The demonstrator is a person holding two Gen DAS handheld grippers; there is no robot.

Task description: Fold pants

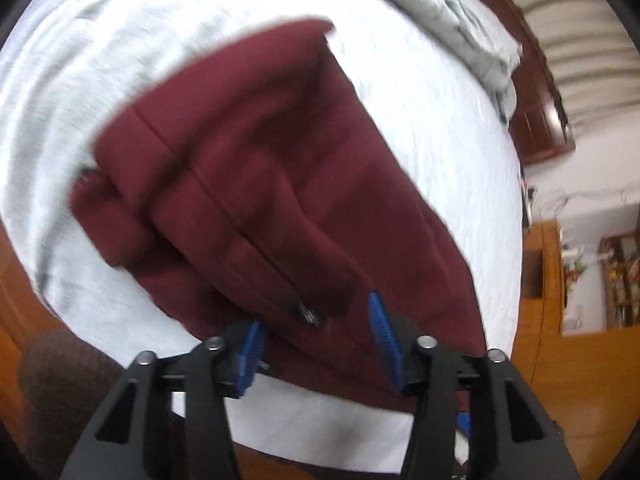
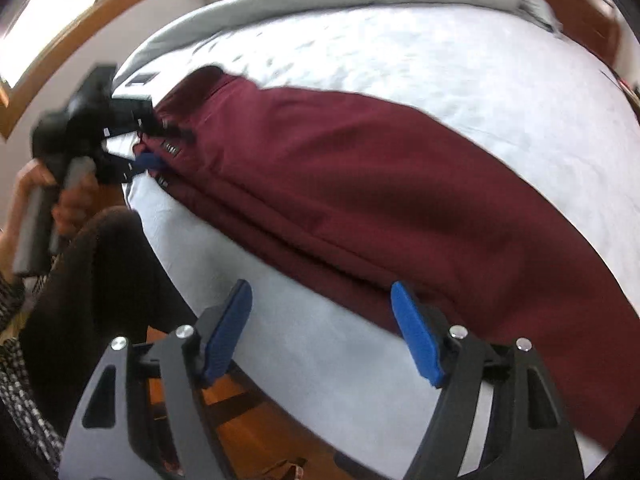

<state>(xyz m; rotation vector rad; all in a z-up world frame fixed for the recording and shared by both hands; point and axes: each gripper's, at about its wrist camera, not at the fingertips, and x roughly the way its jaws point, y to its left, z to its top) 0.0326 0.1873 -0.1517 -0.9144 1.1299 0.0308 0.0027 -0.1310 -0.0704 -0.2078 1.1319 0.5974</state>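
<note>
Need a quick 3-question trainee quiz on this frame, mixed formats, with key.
1. True or false: the right tool is clamped on the maroon pants.
2. Which tool works at the end of the pants with the small black tag? A) left tool B) right tool
3. Fill in: the pants lie on a white ___.

Key:
1. False; its jaws stand open over the bedsheet, beside the pants' edge.
2. A
3. bedsheet

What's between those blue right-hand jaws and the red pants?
Only bare white bedsheet, seen in the right wrist view; the open right gripper hovers just short of the maroon pants.
</note>
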